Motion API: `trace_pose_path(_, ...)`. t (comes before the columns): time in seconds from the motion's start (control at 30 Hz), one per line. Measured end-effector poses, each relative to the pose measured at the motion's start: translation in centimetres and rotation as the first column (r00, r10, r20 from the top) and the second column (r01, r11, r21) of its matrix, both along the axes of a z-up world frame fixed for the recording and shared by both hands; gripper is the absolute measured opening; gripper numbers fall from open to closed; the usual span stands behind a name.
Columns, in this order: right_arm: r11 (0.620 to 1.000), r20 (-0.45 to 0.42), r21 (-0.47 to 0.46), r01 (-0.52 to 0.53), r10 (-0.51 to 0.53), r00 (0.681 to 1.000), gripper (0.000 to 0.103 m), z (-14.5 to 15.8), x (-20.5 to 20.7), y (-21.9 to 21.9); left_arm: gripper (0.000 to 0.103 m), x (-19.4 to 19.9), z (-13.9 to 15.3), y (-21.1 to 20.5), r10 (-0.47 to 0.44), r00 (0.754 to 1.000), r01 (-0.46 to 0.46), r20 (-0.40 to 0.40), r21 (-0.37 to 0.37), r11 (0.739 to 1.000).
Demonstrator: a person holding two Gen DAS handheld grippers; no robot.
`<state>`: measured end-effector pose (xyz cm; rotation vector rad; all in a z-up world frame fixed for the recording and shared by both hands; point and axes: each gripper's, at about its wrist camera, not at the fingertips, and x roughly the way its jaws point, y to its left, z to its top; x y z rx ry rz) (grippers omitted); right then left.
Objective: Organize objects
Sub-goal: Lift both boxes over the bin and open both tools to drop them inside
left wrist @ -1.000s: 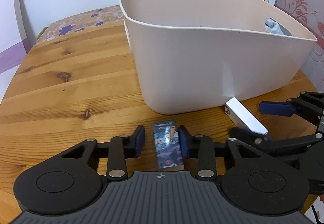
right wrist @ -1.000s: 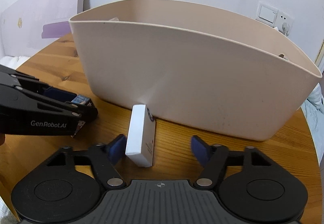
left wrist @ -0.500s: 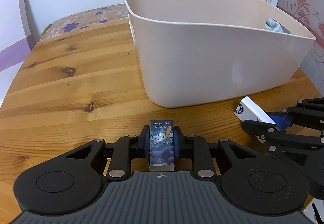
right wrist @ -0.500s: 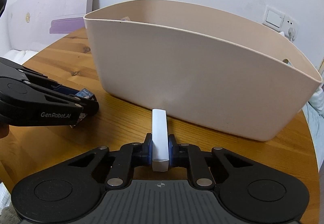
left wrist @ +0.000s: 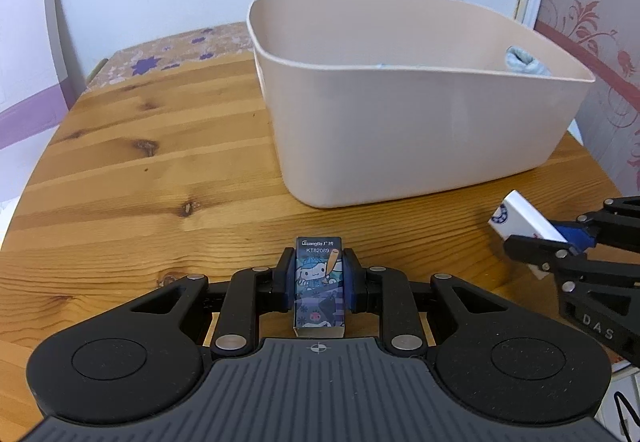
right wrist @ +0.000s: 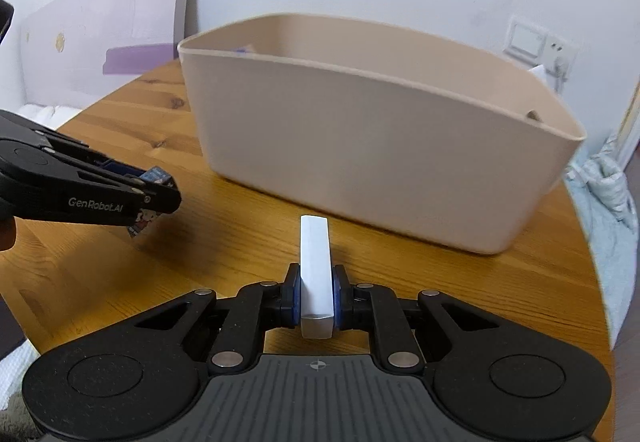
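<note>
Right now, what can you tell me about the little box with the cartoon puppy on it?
The little box is a small cardboard-looking pack, blue and purple, with a white cartoon puppy, a pencil drawing and "KT82089" printed at its far end. The left gripper is shut on its long sides, holding it picture-up, just above the wooden table, short of the beige tub.

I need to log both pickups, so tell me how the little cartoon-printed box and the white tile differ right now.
The cartoon-printed box is covered in blue character artwork and lettering; the white tile is plain white, with a blue round mark on one face.
The box sits in the left gripper, the tile in the right gripper.
The box shows its broad face up; the tile is clamped on edge.
Both are gripped tight in front of the beige bin.
</note>
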<state>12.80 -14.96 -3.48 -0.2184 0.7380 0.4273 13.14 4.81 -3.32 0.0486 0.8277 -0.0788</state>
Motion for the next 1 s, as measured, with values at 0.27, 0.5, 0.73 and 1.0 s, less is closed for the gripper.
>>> trace_pose_path(0.27,0.999,0.063,0.000,0.046,-0.046,0.997,0.015,1.8,-1.4,-1.1,0.023,-1.4,2.3,-0.9,-0.026,0.998,0.027,0.063,-0.004,1.000)
trace_pose_path(0.5,0.996,0.097,0.020,0.085,-0.086,0.991,0.015,3.0,-2.1,-2.5,0.023,-2.3,4.6,-1.4,-0.045,0.991,0.047,0.124,-0.015,0.999)
trace_pose_path(0.73,0.994,0.141,0.049,0.102,-0.108,0.984,0.015,4.6,-2.3,-3.6,0.023,-2.5,6.4,-1.5,-0.050,0.984,0.055,0.171,-0.023,0.998)
trace_pose_path(1.0,0.989,0.200,0.076,0.128,-0.140,0.970,0.015,6.2,-2.0,-4.5,0.023,-1.9,8.6,-1.9,-0.065,0.971,0.072,0.231,-0.021,0.997)
